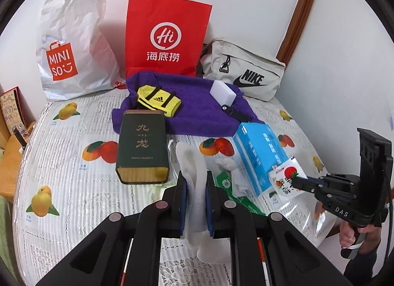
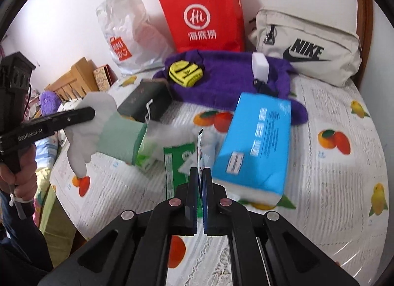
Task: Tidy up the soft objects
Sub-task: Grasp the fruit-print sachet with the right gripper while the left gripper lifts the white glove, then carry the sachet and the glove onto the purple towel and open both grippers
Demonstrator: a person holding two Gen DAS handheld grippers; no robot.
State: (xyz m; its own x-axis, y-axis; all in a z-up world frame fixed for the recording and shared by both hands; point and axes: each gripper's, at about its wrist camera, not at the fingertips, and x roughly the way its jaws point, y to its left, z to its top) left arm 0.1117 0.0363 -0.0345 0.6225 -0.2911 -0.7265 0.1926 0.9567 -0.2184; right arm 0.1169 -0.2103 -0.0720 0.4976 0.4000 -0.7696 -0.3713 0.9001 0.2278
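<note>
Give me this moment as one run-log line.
left tongs: shut on white knit glove | right tongs: shut on small printed sachet | blue tissue pack: on table

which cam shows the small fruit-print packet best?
Left wrist view: the fruit-print packet faces the camera, pinched by the right hand-held gripper beside the blue tissue pack. Right wrist view shows it only edge-on, blurred, between that gripper's own fingers.

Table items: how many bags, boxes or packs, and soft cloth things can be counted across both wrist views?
Bags: 3, namely white Miniso bag, red paper bag, beige Nike pouch
Boxes or packs: 2, namely dark green box, blue tissue pack
Cloth things: 3, namely purple towel, yellow pouch, white glove
Total: 8
</note>
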